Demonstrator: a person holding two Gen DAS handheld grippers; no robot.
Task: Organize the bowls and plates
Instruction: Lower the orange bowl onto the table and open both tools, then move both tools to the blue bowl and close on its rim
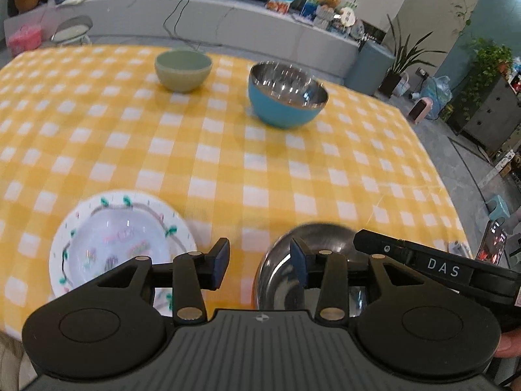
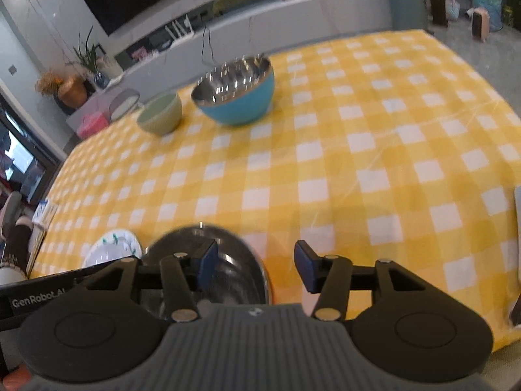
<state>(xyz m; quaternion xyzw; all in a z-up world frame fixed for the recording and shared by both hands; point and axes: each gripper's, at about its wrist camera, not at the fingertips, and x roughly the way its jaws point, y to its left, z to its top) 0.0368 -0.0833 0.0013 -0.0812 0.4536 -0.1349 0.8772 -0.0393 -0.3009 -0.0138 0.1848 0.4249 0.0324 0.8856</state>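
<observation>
My left gripper (image 1: 259, 265) and right gripper (image 2: 255, 265) both stood apart, nothing between the pads, over the yellow-and-white checked tablecloth (image 1: 228, 163). Below them sat a shiny round steel bowl (image 1: 325, 244), just beside a white patterned plate (image 1: 120, 238) near the table's close edge. Wide bare cloth ran ahead to the glossy blue steel-lined bowl (image 1: 286, 97) and matte green ceramic bowl (image 1: 183, 69).

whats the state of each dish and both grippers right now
green bowl: upright, empty, far side
blue bowl: upright, empty, right of the green one
patterned plate: flat, empty, near edge
steel bowl: upright, beside the plate
left gripper: open, holding nothing
right gripper: open, holding nothing
</observation>
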